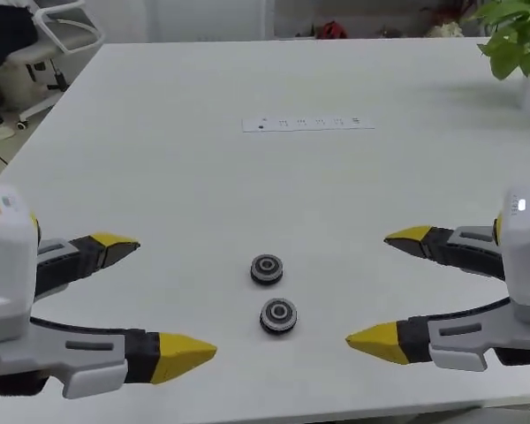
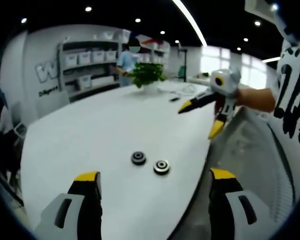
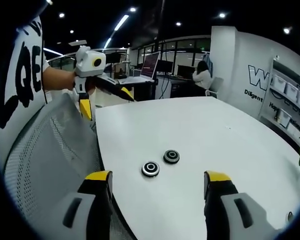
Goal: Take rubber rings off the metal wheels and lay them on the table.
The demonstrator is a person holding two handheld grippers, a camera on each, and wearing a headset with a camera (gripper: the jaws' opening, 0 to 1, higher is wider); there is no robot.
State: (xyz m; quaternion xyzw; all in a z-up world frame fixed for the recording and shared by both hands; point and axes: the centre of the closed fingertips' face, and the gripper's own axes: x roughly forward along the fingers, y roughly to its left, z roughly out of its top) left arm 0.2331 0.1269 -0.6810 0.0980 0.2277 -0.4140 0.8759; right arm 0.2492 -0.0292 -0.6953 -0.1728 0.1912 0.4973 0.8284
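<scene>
By the desk's (image 1: 291, 177) near edge the left gripper (image 1: 170, 297) and right gripper (image 1: 370, 288) hang wide open and empty, flanking the near wheel (image 1: 278, 315). The far wheel (image 1: 266, 269) sits just behind. Both seem to wear their rings, so I'd say nothing is done yet.

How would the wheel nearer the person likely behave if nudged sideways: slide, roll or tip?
The nearer wheel lies flat on the table, so it would probably slide rather than roll. Its squat shape makes tipping unlikely. Its metal look suggests weight for its size.
</scene>
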